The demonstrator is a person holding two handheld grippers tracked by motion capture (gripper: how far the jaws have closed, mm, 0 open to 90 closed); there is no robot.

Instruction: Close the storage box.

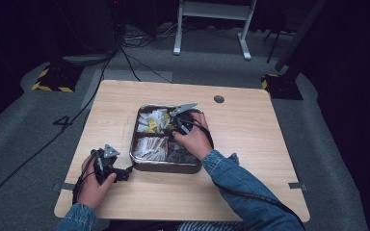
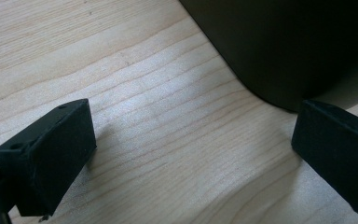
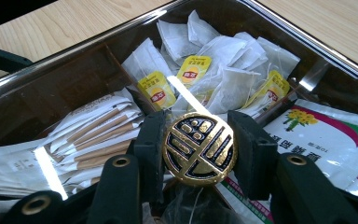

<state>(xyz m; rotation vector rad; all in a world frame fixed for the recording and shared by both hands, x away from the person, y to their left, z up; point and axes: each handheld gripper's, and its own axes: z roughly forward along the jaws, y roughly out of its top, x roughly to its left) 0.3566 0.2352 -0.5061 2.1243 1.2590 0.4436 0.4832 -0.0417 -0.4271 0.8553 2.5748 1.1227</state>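
A pale wood-grain counter (image 1: 250,139) with rounded corners carries a shiny, rectangular metal tray (image 1: 166,166), split into compartments, near the middle of its front half. Over the tray, the right hand-held gripper (image 3: 199,148) is clamped on a round black-and-gold disc (image 3: 199,148) with an embossed pattern, its matte black jaws pressing both sides. Beneath lie gauzy white tea bags (image 3: 223,70) with yellow tags, slim paper sachets (image 3: 93,133) and a glossy flower-printed packet (image 3: 326,135). The left hand-held gripper (image 2: 191,154) rests on the counter just beside the tray's front-left corner, blocky jaws wide apart over bare wood.
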